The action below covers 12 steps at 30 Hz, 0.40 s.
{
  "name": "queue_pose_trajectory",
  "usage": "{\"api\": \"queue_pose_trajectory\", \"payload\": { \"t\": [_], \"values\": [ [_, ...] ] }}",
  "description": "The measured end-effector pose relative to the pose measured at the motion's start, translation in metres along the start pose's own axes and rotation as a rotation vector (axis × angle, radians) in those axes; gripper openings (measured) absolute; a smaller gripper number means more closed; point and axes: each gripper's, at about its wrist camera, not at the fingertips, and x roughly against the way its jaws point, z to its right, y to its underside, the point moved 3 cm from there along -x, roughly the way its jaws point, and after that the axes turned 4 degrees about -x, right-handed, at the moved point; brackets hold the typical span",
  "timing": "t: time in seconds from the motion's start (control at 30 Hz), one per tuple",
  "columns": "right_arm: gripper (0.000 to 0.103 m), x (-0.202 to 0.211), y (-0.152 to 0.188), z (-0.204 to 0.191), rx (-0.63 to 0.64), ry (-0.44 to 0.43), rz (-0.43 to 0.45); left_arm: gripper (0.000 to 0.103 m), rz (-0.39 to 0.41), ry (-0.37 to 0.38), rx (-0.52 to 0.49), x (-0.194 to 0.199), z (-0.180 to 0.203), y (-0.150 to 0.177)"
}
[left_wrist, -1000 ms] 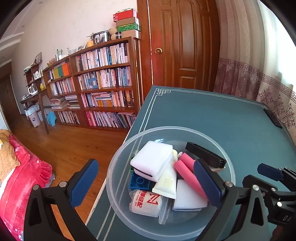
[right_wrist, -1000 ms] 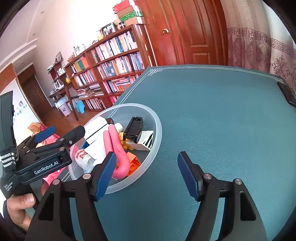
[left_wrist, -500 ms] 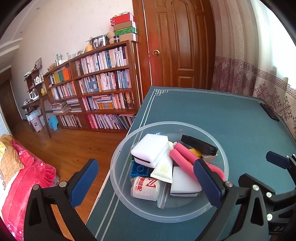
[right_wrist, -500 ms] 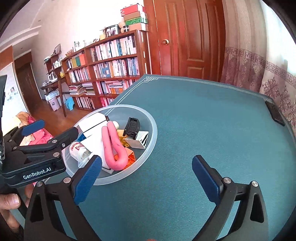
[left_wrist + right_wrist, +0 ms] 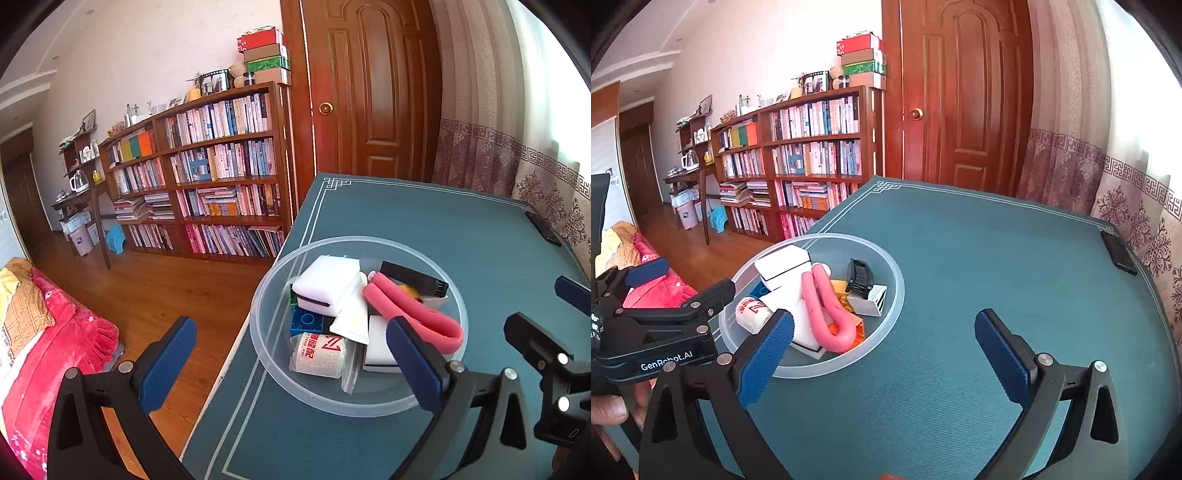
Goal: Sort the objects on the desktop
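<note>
A: Left wrist view?
B: The left gripper (image 5: 291, 354) gapes empty before the clear bowl (image 5: 266, 354), the objects piled inside.
A: Right wrist?
B: The right gripper (image 5: 884, 341) spread too, over bare table (image 5: 997, 258) beside it, probably done.

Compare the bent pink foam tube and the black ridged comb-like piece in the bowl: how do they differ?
The bent pink foam tube is long, smooth and folded into a U; the black ridged comb-like piece is shorter, straight and ribbed. The tube lies over white blocks; the black piece leans on a striped box. Both sit in the clear plastic bowl.
</note>
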Motion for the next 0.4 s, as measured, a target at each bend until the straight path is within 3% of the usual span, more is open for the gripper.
{"api": "queue_pose_trajectory", "payload": {
  "t": [0.4],
  "values": [
    [0.1,-0.007,0.014,-0.017,0.033,-0.118,-0.077,0.103,-0.017,0.002,-0.008,-0.004,0.0,0.005]
  ]
}}
